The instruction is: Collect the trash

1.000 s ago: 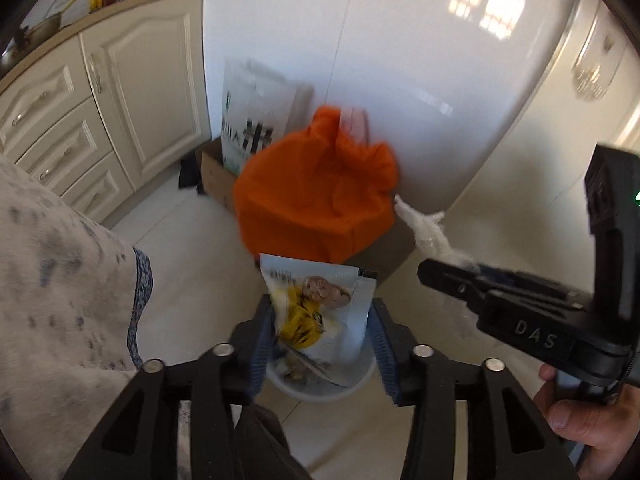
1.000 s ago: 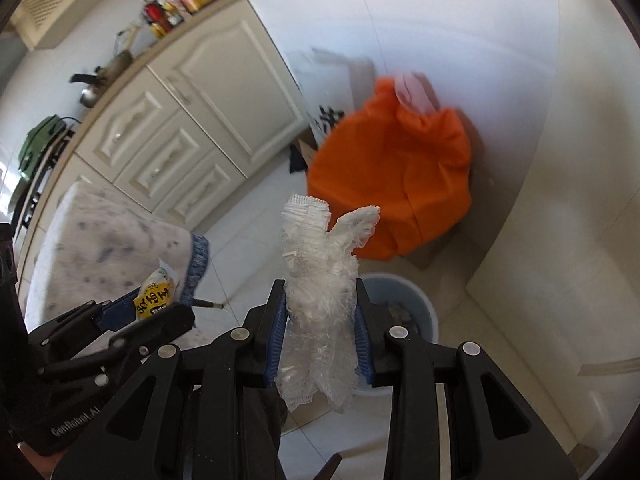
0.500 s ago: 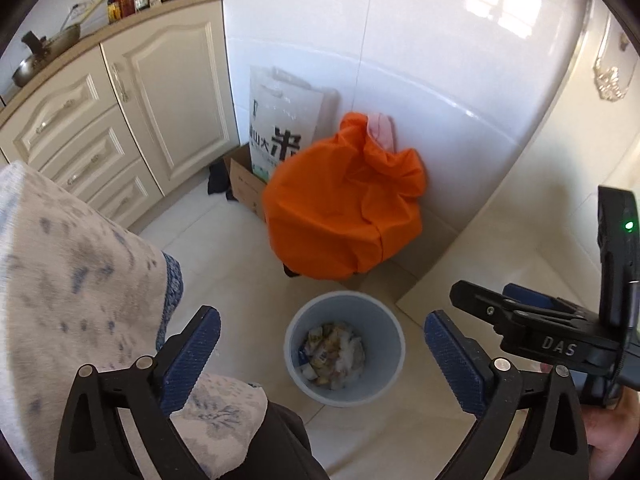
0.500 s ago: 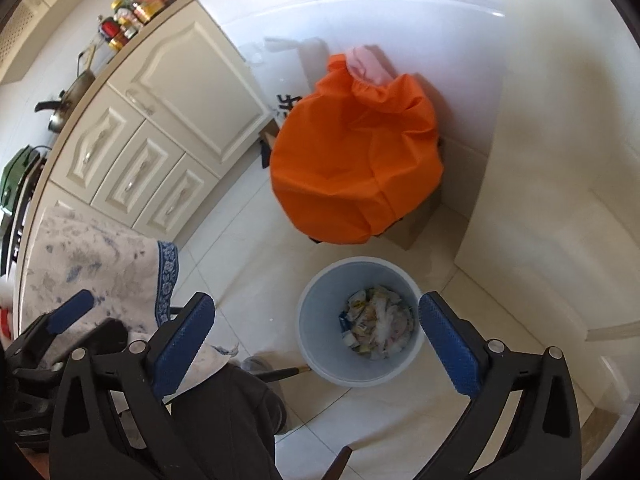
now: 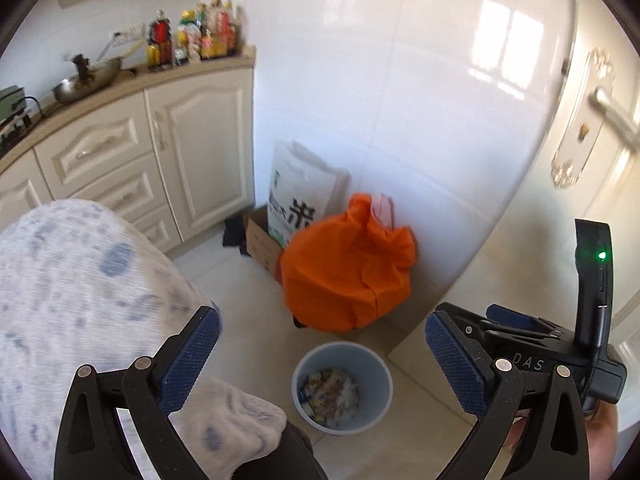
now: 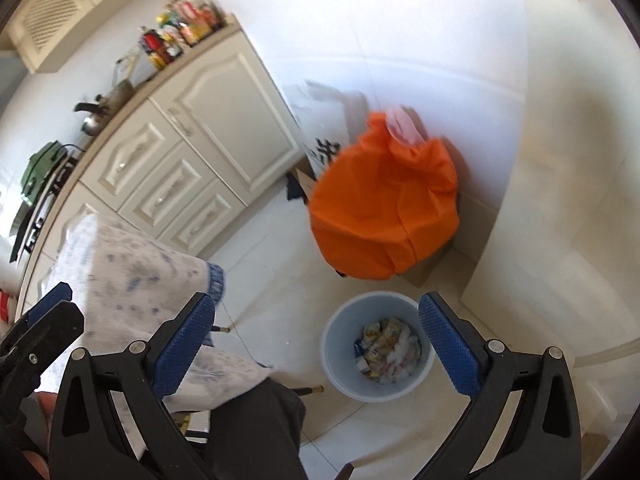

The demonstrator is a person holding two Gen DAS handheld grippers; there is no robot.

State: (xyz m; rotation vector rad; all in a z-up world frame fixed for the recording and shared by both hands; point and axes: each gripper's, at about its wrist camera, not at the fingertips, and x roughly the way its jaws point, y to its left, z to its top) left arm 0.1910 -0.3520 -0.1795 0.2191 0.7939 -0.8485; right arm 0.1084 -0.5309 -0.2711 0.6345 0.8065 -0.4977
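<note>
Both tools are held spread wide with nothing between the blue pads: the left tool [image 5: 322, 364] and the right tool [image 6: 316, 344]; their jaws have just been opening. A patterned cloth [image 5: 80, 280] is seen close by on the left. Below and beyond, a pale blue bin [image 5: 342, 388] stands on the tiled floor [image 5: 240, 280], and the trash [image 6: 386, 350] lies inside it. Just behind the bin an orange bag [image 5: 348, 276] is seen, with a white printed sack [image 5: 296, 196] against the wall. Cream cabinets [image 5: 160, 148] are farther left.
</note>
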